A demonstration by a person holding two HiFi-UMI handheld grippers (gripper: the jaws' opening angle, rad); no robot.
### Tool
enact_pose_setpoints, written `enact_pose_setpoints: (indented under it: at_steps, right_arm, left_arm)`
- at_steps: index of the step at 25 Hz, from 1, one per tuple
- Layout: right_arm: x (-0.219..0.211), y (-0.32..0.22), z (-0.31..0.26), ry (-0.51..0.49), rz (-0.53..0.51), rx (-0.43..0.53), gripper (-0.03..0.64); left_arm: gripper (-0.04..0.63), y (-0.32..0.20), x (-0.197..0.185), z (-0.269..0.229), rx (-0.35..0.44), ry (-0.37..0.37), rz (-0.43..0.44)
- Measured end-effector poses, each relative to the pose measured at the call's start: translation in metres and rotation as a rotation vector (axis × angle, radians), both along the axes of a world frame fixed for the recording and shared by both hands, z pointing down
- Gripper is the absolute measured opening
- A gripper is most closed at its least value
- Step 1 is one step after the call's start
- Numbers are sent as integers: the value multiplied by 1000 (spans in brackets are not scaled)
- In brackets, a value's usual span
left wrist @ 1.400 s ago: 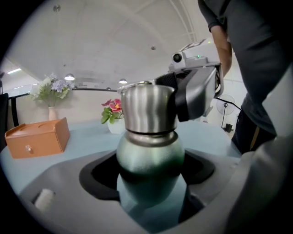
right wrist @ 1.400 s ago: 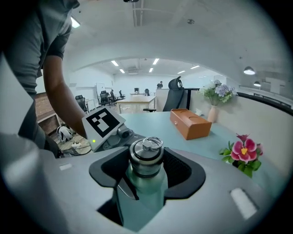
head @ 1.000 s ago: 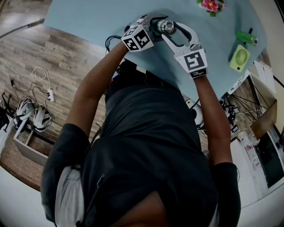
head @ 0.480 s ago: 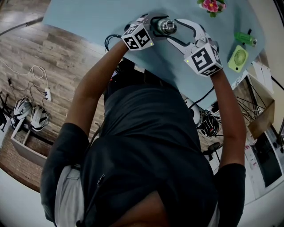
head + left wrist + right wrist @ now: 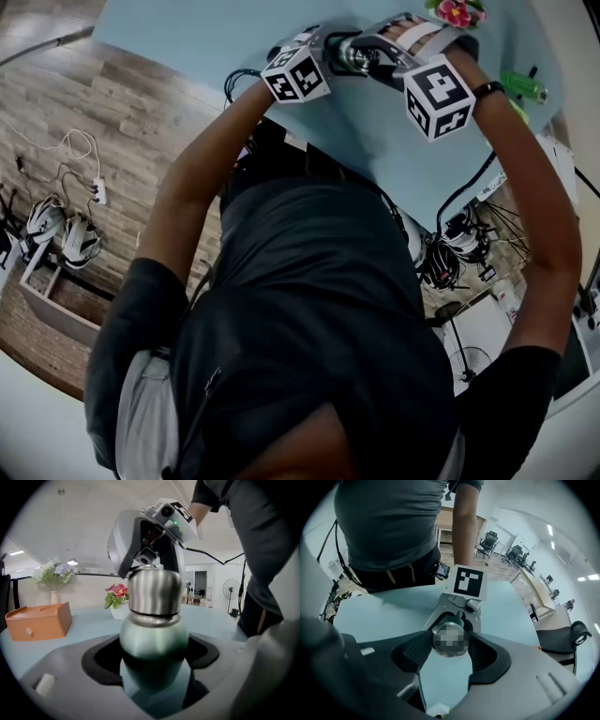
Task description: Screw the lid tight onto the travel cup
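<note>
A green travel cup (image 5: 154,641) with a steel lid (image 5: 154,592) stands upright on the pale blue table (image 5: 187,37). My left gripper (image 5: 153,660) is shut on the cup's body, its black pads against both sides. From above, my right gripper (image 5: 449,645) points steeply down over the lid (image 5: 449,639). Its jaws have just been closing with the lid between them, and the ribbed pads (image 5: 412,651) lie against its rim. In the head view both grippers meet at the lid (image 5: 354,54) near the table's far side, the left gripper (image 5: 330,49) beside the right gripper (image 5: 367,54).
A pot of pink flowers (image 5: 448,11) stands just beyond the cup. An orange box (image 5: 40,619) and a vase of pale flowers (image 5: 51,581) sit to the left in the left gripper view. A green bottle (image 5: 520,84) lies at the right. Cables hang off the table's near edge.
My right hand has swung round the lid, from the near right side to the far right, its marker cube rising in the head view. The left gripper and cup have not moved.
</note>
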State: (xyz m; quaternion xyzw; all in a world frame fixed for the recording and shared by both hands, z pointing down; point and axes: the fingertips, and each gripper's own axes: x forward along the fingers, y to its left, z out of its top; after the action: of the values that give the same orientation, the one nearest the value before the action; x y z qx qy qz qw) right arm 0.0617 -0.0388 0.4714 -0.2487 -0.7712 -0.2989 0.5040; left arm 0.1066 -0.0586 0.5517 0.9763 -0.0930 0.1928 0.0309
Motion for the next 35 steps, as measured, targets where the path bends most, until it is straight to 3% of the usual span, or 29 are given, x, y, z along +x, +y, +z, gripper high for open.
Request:
enact_pose_setpoints:
  at_steps: [3,7,9,13,16,18,20,25,29,31,35]
  right_arm:
    - [-1,0,0,0,54,-67,238]
    - [-2,-4,0,-82,274,-146,236]
    - [-2,-7,-1,-159,437,-159,235]
    - [-1,-14,-4,-364,861,-173,235]
    - [0,-20,-10,-491,1165,-128,235]
    - [1,-20,-10,-539,1329,-82,235]
    - [2,-18,-9,-552,1425,-53,235]
    - [1,-20,-10,-550,1454,-32,235]
    - [-1,-21,-11,-522,1392,-54,236]
    - [-5,-17,-16,-494,1276,-77,239]
    - [-9,-6,-25,-339,897,-155,242]
  left_arm:
    - [431,0,0,0,2,1,0]
    - [431,0,1,-1,3,5,-2]
    - [431,0,0,-1,4,7,-4]
    - [431,0,-1,-1,6,11,-10]
    - [431,0,-2,-1,7,10,-17]
    - [431,1,-3,-1,9,9,-28]
    - [431,1,-3,-2,8,11,-38]
    - [431,0,-4,-2,10,11,-40]
    - [431,-1,-4,-1,6,13,-44]
    - [431,-1,-3,-1,5,13,-41]
    - [431,-2,-2,-2,8,16,-37]
